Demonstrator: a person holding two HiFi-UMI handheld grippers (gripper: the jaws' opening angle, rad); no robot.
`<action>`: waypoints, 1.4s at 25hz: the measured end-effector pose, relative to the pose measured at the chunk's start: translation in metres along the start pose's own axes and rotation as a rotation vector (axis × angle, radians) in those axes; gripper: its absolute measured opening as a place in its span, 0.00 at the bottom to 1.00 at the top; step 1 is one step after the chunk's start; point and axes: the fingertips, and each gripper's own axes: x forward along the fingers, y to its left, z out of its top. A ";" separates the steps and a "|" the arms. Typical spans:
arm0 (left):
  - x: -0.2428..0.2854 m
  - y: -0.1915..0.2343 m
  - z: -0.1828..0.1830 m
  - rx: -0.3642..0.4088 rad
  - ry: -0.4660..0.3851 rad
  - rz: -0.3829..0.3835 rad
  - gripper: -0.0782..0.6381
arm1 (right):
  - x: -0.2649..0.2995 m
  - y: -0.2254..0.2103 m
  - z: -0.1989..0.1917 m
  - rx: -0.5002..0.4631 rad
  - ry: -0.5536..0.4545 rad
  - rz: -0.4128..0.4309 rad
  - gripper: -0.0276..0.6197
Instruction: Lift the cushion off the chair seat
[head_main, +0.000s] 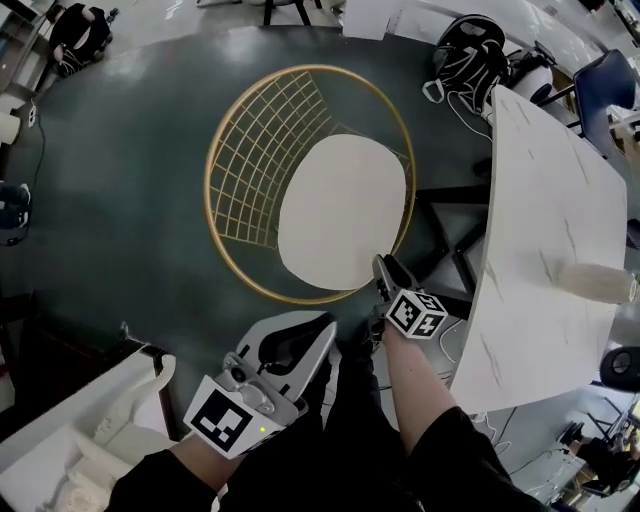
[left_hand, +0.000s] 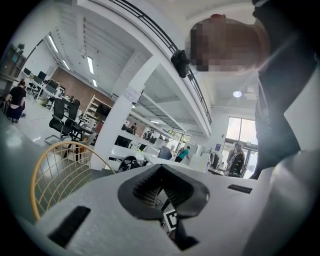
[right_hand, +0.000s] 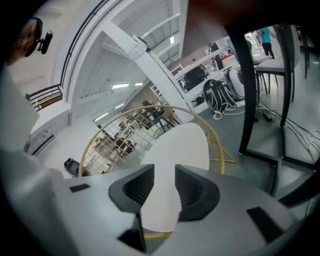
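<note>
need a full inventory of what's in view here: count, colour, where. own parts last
cushion: 1, off-white, round, on the chair seat
chair: 1, gold wire, centre of floor
floor: 1, dark green
table: 1, white marbled, right of chair
cylinder: 1, cream, on table near its right edge
backpack: 1, black and white, on floor beyond table
office chair: 1, blue, top right
white furniture: 1, bottom left, cut off
background people: a few, far off among desks
left claw: 1, white with black pads, shut, empty
right claw: 1, same colours, open, cushion's near edge between its jaws
forearms: 2, dark sleeves, bottom
</note>
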 end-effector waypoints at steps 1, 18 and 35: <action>-0.001 0.002 -0.002 0.001 0.005 -0.002 0.13 | 0.004 -0.008 -0.005 0.019 0.002 -0.018 0.21; -0.012 0.014 -0.031 0.009 0.069 -0.001 0.13 | 0.044 -0.071 -0.039 0.190 0.084 -0.025 0.34; -0.026 -0.016 0.009 0.030 0.042 0.018 0.13 | 0.022 -0.009 -0.009 0.122 0.063 0.015 0.16</action>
